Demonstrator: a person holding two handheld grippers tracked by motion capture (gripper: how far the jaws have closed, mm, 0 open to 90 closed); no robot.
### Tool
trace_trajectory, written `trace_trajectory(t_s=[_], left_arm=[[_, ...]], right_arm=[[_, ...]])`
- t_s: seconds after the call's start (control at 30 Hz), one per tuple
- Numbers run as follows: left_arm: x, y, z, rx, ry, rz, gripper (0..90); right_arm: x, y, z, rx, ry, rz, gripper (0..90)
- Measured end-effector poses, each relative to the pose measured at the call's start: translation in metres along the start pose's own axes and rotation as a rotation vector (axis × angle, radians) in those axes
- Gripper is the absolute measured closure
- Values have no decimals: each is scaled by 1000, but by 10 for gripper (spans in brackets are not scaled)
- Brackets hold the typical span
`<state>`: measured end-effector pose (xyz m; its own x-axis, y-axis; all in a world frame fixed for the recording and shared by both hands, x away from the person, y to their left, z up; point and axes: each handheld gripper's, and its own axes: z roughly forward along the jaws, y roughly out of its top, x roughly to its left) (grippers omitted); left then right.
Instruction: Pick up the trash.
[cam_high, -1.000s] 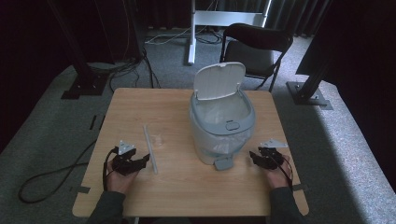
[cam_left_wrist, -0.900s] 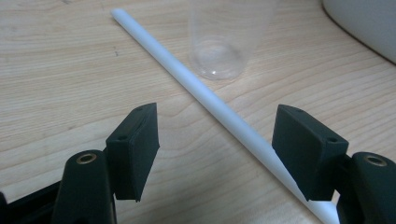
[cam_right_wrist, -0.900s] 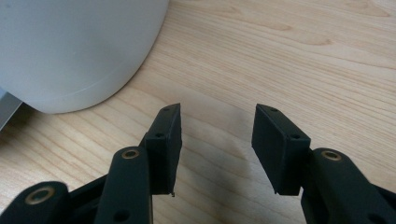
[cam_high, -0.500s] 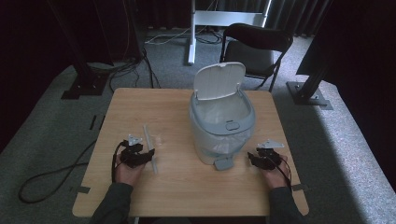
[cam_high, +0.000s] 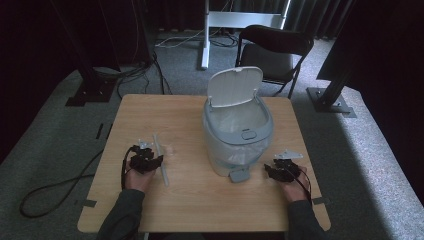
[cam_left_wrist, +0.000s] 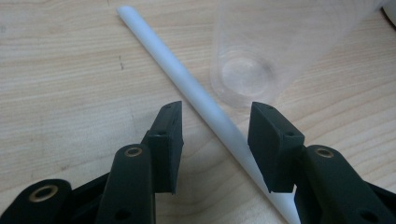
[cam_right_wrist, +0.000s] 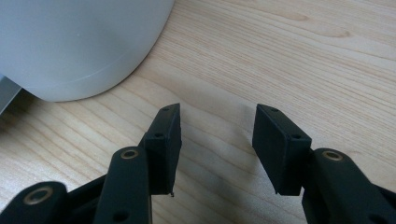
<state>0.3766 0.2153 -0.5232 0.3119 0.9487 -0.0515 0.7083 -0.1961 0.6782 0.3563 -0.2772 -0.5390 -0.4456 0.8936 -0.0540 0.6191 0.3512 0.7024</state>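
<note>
A white straw (cam_left_wrist: 187, 84) lies slantwise on the wooden table (cam_high: 150, 112). My left gripper (cam_left_wrist: 215, 114) is open, one jaw on each side of the straw and low over it, not touching. Just past the jaws a clear plastic cup (cam_left_wrist: 252, 56) lies on its side. From above, the left gripper (cam_high: 154, 160) sits over the straw (cam_high: 163, 175) at the table's left, the cup (cam_high: 169, 149) beside it. My right gripper (cam_right_wrist: 217, 112) is open over bare wood, with the grey pedal bin (cam_right_wrist: 84, 42) close at its upper left.
The bin (cam_high: 237, 135) stands mid-table with its lid (cam_high: 234, 86) raised, a clear liner inside and its pedal (cam_high: 239, 175) facing the front edge. The right gripper (cam_high: 272, 168) rests right of the pedal. A folding chair (cam_high: 272, 45) stands behind the table.
My left gripper has moved forward and to the right, over the straw and toward the cup. The right gripper has hardly shifted.
</note>
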Motion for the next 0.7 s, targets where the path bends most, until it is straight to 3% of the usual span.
trace_trajectory(t_s=[0.37, 0.53, 0.7], left_arm=[[-2, 4, 8, 54, 48, 13, 654], [4, 3, 4, 67, 73, -1, 699], [10, 6, 1, 85, 66, 4, 710]], right_arm=[[-1, 0, 0, 1, 4, 1, 514], [-1, 0, 0, 0, 5, 1, 515], [-1, 0, 0, 1, 6, 2, 515]])
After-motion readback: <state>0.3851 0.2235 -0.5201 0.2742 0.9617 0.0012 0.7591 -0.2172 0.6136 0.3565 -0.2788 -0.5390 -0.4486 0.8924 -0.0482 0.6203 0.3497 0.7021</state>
